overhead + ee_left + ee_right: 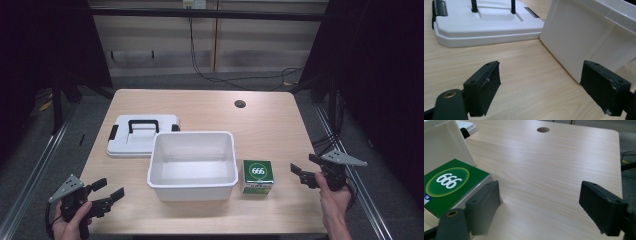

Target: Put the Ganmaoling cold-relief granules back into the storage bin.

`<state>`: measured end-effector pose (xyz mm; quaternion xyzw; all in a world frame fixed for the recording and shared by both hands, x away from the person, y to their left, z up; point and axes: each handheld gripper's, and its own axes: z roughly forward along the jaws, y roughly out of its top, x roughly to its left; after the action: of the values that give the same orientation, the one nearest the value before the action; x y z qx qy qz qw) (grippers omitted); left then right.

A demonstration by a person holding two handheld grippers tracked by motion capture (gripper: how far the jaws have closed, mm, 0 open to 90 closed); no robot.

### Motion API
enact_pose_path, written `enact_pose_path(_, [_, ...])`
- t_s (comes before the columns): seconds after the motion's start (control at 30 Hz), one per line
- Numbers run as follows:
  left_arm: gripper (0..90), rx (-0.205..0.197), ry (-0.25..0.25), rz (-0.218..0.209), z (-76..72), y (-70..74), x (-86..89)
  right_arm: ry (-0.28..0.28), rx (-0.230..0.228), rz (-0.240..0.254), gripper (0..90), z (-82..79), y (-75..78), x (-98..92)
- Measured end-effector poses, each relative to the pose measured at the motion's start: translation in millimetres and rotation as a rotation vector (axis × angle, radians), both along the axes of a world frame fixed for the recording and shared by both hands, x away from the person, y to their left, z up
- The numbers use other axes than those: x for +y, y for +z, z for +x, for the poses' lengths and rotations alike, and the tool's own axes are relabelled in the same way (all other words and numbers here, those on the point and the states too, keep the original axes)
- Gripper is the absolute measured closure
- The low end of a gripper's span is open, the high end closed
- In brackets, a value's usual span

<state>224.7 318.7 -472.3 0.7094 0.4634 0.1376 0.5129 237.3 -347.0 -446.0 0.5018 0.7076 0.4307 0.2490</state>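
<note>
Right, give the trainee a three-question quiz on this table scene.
1. True or false: the white bin has something in it.
2. The green box sits nearest which gripper: A) left gripper B) right gripper?
3. What lies flat behind the bin, at its left?

Key:
1. False; it is empty.
2. B.
3. The white lid with a black handle.

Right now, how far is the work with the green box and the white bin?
Done: the white lid is off, lying flat behind the empty white bin. In hand: nothing; the right gripper is open beside the green 666 box, the left gripper open near the bin's left side. Left: probably gripping the box, placing it inside, then putting the lid on.
</note>
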Motion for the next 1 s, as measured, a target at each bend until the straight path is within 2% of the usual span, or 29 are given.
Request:
enact_pose_path(0.1, [15.9, -0.001, -0.001, 0.003, 0.6, 0.2, -0.2, 0.02, 0.022, 0.034, 13.6, 1.2, -1.3, -1.7])
enact_pose_path(0.3, [15.9, 0.002, 0.001, 0.004, 0.6, -0.3, 0.8, 0.056, -0.013, 0.038, 13.4, 1.2, 0.4, 0.0])
enact_pose_path(0.33, [15.9, 0.004, 0.004, 0.006, 0.2, -0.3, 1.2, 0.085, -0.029, 0.046, 13.5, 1.1, 0.8, 2.2])
enact_pose_path(0.43, [15.9, 0.0, 0.001, 0.002, -0.1, 0.2, 0.3, 0.101, -0.04, 0.023, 13.5, 0.4, 2.2, 5.6])
enact_pose_path(0.47, [15.9, -0.005, -0.007, 0.008, -0.8, 0.8, -1.2, 0.131, -0.027, 0.013, 13.7, 0.7, 5.0, 8.3])
enact_pose_path(0.5, [15.9, -0.005, -0.007, 0.008, -0.8, 0.8, -1.2, 0.131, -0.027, 0.013, 13.7, 0.7, 5.0, 8.3])
enact_pose_path(0.53, [15.9, -0.004, -0.008, 0.007, -1.6, 0.9, -0.6, 0.183, 0.013, -0.006, 14.3, 2.9, 9.7, 8.8])
enact_pose_path(0.63, [15.9, -0.01, 0.0, 0.005, -1.7, 1.9, -0.2, 0.173, 0.018, -0.009, 13.4, 3.9, 14.8, 8.0])
enact_pose_path(0.67, [15.9, -0.003, -0.001, 0.009, -1.2, 0.7, 0.6, 0.193, 0.025, -0.008, 13.6, 3.9, 21.2, 7.4])
enact_pose_path(0.7, [15.9, -0.003, -0.001, 0.009, -1.2, 0.7, 0.6, 0.193, 0.025, -0.008, 13.6, 3.9, 21.2, 7.4])
enact_pose_path(0.73, [15.9, -0.004, 0.01, 0.004, -1.0, 1.0, 0.5, 0.228, 0.024, -0.012, 13.6, 3.8, 27.1, 8.6])
enact_pose_path(0.8, [15.9, -0.019, 0.013, 0.007, -1.2, 2.4, 0.7, 0.247, 0.025, -0.012, 13.7, 4.3, 29.3, 9.0])
enact_pose_path(0.87, [16.0, -0.024, 0.014, 0.001, -2.2, 2.7, 0.0, 0.274, 0.027, -0.044, 13.7, 5.9, 36.3, 11.1])
enact_pose_path(0.9, [16.0, -0.022, 0.017, 0.001, -2.0, 2.5, 0.3, 0.319, 0.034, -0.05, 13.7, 8.9, 42.3, 13.7])
enact_pose_path(0.93, [16.0, -0.022, 0.017, 0.001, -2.0, 2.5, 0.3, 0.319, 0.034, -0.05, 13.7, 8.9, 42.3, 13.7])
enact_pose_path(0.97, [16.0, -0.028, 0.025, -0.001, -1.8, 2.9, 1.2, 0.336, 0.037, -0.089, 13.6, 12.9, 48.4, 18.1])
enact_pose_path(1.0, [16.0, -0.028, 0.025, -0.001, -1.8, 2.9, 1.2, 0.336, 0.037, -0.089, 13.6, 12.9, 48.4, 18.1])
